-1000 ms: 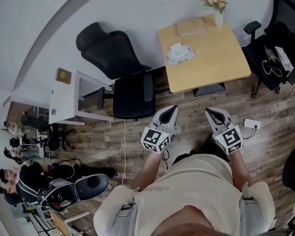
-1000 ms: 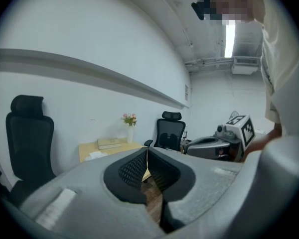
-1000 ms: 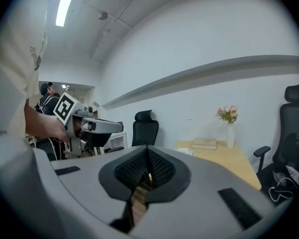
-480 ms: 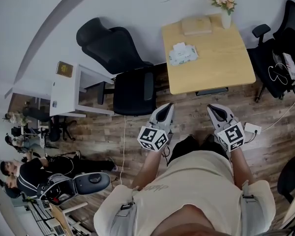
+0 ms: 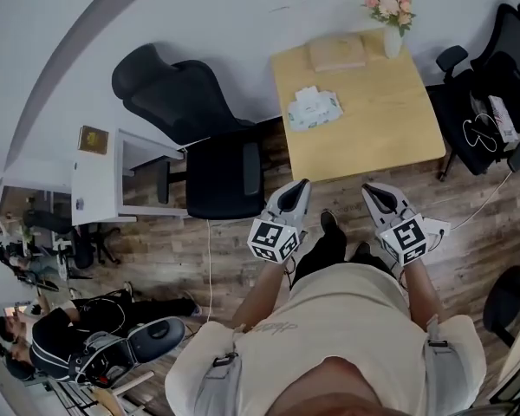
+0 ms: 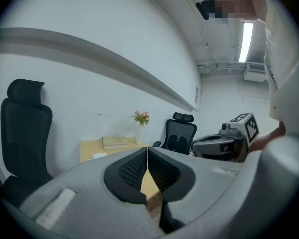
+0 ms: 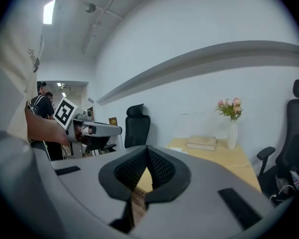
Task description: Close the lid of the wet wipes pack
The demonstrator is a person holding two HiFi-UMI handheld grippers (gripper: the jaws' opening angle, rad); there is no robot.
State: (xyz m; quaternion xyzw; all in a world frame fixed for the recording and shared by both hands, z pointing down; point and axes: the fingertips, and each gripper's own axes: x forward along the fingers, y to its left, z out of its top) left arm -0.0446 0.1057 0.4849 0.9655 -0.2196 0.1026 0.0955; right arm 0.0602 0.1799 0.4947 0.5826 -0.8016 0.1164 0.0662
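The wet wipes pack (image 5: 313,107), pale green and white, lies on the left part of the wooden table (image 5: 390,120), well ahead of both grippers. My left gripper (image 5: 300,186) is held above the floor short of the table's near edge, jaws shut with nothing between them. My right gripper (image 5: 367,190) hangs beside it, also shut and empty. In the left gripper view the pack (image 6: 98,155) shows as a small white shape on the table (image 6: 89,151). The right gripper view shows the table (image 7: 224,158) ahead; the pack is barely visible behind the jaws.
A book (image 5: 336,52) and a vase of flowers (image 5: 391,24) stand at the table's far edge. A black office chair (image 5: 199,137) sits left of the table, another (image 5: 485,85) to its right. A white side desk (image 5: 100,176) is at left; people (image 5: 35,345) stand at the lower left.
The person has stepped toward the table, so table and pack sit nearer and more central. Both grippers stay shut, held side by side in front of the body.
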